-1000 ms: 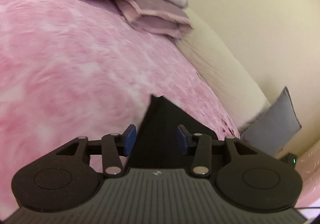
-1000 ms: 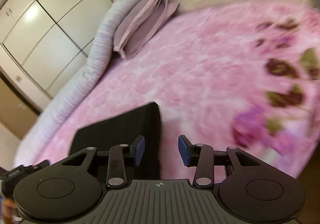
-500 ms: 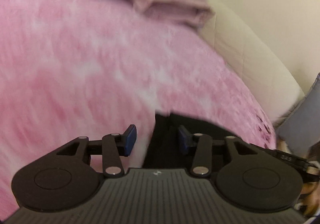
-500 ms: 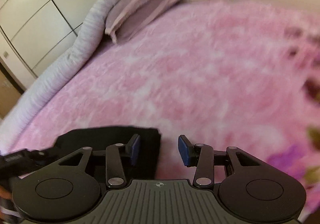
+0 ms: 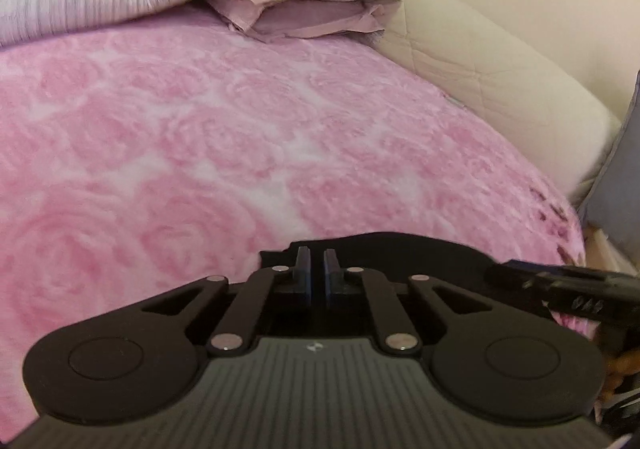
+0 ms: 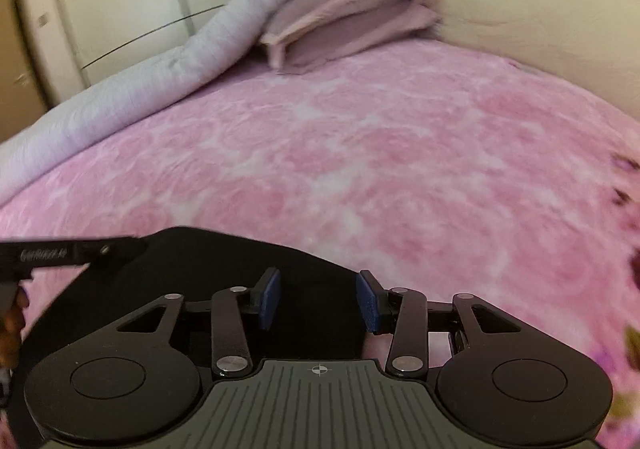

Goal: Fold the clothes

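Observation:
A black garment [image 5: 400,253] lies flat on the pink blanket, low in both wrist views. My left gripper [image 5: 316,273] sits at its far left edge. Its jaws are closing, down to a thin slit, with the cloth's edge pinched between the blue pads. My right gripper [image 6: 318,299] stands open over the garment [image 6: 224,261] near its right edge, with black cloth under and between its spread fingers but not pressed. Each view shows the other gripper's black fingers [image 5: 560,287] [image 6: 80,251] reaching in from the side.
The pink rose-patterned blanket [image 5: 200,137] covers the bed beyond the garment. A rolled grey duvet [image 6: 160,77] and mauve pillows [image 5: 312,13] lie at the far end. A cream padded bed side [image 5: 480,81] and a grey cushion [image 5: 624,177] are at the right, and wardrobe doors [image 6: 120,1] at the left.
My left jaws went from wide open to nearly together on the garment's edge. Both grippers moved and rolled, so the garment now lies broadside in front of them.

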`<state>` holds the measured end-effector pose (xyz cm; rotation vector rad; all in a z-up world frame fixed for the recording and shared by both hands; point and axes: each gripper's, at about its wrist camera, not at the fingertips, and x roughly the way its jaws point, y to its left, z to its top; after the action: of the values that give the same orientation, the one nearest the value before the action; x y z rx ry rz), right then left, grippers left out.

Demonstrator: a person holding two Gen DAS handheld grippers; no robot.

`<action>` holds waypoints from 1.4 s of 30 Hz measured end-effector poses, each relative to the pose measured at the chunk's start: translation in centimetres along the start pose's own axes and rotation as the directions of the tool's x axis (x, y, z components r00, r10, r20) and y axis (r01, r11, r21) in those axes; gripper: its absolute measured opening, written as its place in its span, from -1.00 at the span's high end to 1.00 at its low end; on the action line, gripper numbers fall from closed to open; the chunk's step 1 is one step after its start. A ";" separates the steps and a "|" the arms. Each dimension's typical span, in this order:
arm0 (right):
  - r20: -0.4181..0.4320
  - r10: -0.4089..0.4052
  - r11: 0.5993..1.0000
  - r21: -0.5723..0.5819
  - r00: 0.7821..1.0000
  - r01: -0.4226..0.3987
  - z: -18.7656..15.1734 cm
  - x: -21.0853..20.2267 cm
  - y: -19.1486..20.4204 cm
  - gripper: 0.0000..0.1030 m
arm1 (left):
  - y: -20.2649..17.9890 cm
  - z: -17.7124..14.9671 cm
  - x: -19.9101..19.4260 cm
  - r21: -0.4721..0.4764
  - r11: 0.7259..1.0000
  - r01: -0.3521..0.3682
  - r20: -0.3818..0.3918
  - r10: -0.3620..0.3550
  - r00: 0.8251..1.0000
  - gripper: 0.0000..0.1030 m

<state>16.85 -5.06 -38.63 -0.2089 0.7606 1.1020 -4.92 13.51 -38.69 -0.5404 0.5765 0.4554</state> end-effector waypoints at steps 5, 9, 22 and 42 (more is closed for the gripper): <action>0.104 -0.003 1.000 0.020 0.995 0.001 -2.4 -8.4 2.1 0.21 | -1.0 -2.1 -7.3 -0.012 1.000 0.013 0.037 -0.012 0.999 0.86; 0.143 -0.021 0.999 0.049 0.989 0.014 -6.6 -14.0 4.6 0.21 | -2.4 -5.9 -11.9 0.008 1.000 -0.018 0.051 0.018 0.999 0.86; 0.014 -0.220 0.971 0.096 0.975 0.217 -12.2 -15.3 9.4 0.21 | -4.3 -10.7 -14.0 -0.057 0.970 -0.234 -0.057 0.231 0.971 0.58; -0.089 -0.295 0.953 0.051 0.951 0.300 -17.2 -22.5 16.5 0.06 | -8.9 -17.1 -25.6 0.062 0.918 -0.391 -0.026 0.393 0.919 0.28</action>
<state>-10.37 -22.56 -33.27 -0.3054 0.8055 0.7855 -25.90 -9.83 -32.00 -0.3787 0.7359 0.8097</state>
